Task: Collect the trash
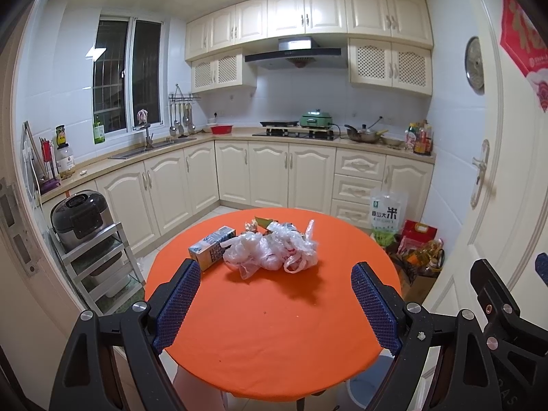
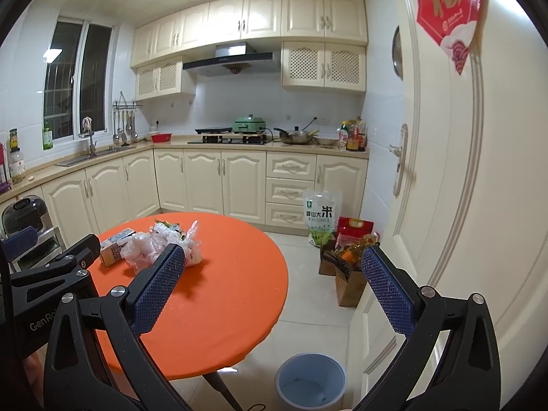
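Looking like nothing's collected yet: my left tool and right tool both gape apart and empty, crumpled plastic bags and drink carton sit mid-bench, bin on the floor looks bare.

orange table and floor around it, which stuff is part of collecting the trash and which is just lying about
For the job:
- crumpled plastic bags
- drink carton
- wrappers and scraps behind the bags
- blue bin on the floor, looks empty
- left gripper, right gripper, both open

Just lying about:
- rice bag
- red gift box
- cardboard boxes
- rice cooker
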